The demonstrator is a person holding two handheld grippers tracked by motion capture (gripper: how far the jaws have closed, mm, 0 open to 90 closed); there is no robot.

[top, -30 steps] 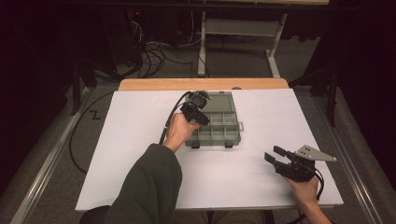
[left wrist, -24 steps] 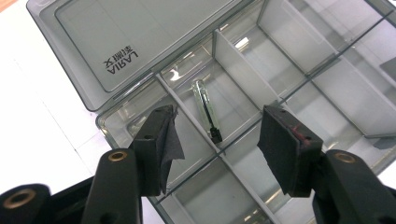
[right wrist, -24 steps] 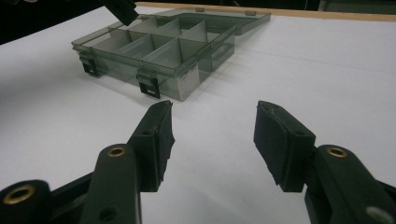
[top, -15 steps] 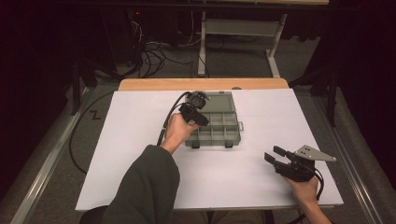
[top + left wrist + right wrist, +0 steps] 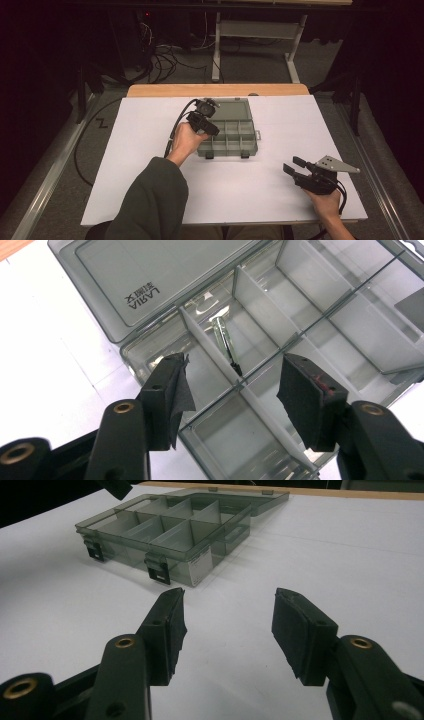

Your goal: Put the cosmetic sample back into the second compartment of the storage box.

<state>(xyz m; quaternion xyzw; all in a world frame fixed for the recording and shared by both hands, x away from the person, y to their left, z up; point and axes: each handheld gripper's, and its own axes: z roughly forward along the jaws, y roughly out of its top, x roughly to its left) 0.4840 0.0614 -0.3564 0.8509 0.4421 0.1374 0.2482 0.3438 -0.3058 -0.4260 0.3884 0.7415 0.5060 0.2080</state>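
A clear grey compartment box [image 5: 229,132] lies open near the middle of a white-covered desk [image 5: 125,165], its lid [image 5: 230,108] flat behind it. The left hand-held gripper [image 5: 232,385] hovers over the box's left end; its jaws have just been opening and stand spread, with nothing pressed between them. Below them a small metal ring [image 5: 223,340] lies in one compartment. The right hand-held gripper [image 5: 227,620] rests well apart near the desk's front right corner, jaws spread and empty.
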